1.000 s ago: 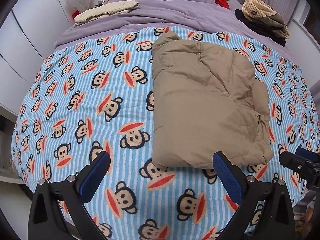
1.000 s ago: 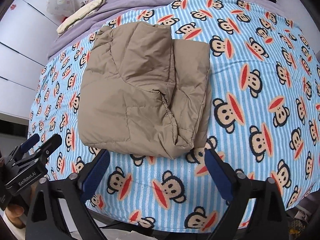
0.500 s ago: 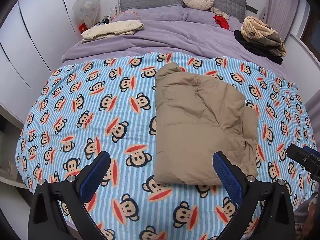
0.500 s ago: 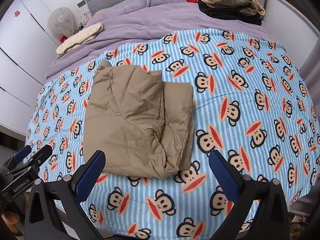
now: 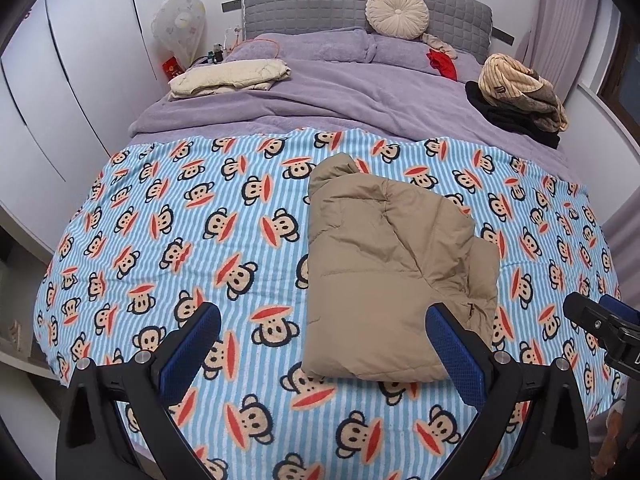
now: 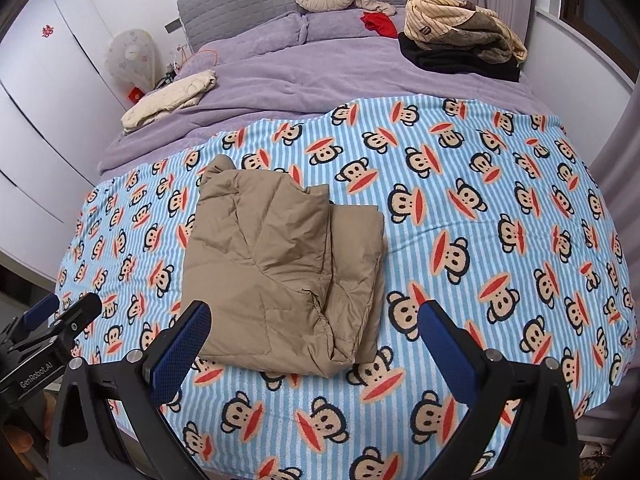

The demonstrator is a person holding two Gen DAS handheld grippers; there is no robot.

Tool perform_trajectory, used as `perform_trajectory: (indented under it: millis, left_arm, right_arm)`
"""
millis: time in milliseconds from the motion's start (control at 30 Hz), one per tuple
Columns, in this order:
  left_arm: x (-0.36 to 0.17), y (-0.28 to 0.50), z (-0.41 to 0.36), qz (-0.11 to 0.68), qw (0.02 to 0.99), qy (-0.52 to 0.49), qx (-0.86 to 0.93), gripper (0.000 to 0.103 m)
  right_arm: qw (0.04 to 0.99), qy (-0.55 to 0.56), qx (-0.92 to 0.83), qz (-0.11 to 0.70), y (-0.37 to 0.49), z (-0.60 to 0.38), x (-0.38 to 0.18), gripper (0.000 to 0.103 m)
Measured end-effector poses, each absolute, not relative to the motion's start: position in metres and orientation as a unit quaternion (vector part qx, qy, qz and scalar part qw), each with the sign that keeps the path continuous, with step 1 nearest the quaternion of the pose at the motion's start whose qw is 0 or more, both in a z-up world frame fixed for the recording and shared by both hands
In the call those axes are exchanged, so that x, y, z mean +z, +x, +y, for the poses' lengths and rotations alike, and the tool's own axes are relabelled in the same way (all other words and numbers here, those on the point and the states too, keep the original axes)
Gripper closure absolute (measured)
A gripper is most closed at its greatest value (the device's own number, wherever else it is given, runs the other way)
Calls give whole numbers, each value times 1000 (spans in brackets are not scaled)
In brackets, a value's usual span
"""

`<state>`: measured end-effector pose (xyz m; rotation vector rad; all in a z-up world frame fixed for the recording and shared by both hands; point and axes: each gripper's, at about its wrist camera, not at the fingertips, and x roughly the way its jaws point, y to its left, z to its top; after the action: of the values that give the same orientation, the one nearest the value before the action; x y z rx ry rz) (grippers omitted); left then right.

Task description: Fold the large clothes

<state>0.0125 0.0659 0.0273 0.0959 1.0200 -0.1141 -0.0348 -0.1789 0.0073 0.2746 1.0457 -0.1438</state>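
A folded tan puffer jacket (image 5: 394,276) lies on a bed (image 5: 328,92), on a blue-and-white striped blanket (image 5: 192,240) printed with cartoon monkey faces, slightly right of centre in the left wrist view and left of centre in the right wrist view; both pairs of tongs, left (image 5: 320,344) and right (image 6: 314,344), hang over the near edge with their blue-padded arms spread wide and nothing between them, neither touching the jacket. The jacket is a soft quilted bundle, roughly rectangular, with a rumpled second layer showing along its right side and a bunched corner at its far left. At the far end of the bed, on lilac bedding, a folded cream garment (image 5: 230,78) sits far left, a small red cloth (image 5: 442,65) lies by the pillows, and a heap of striped beige and black clothes (image 5: 520,96) sits far right; a round cream cushion (image 5: 397,12) leans on the grey padded headboard (image 5: 320,4). A covered fan (image 5: 179,26) stands left of the headboard beside white wardrobe doors (image 5: 80,80). The blanket lies bare to the jacket's left, right and near sides, and falls away at its left and right edges
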Motion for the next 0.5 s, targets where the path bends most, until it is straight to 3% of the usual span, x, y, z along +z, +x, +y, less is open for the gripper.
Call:
perform_trajectory:
  millis: [500]
  left_arm:
    - [27, 14, 68, 490, 869, 46, -47, 1]
  right_arm:
    - [854, 131, -69, 498, -35, -178, 7, 0]
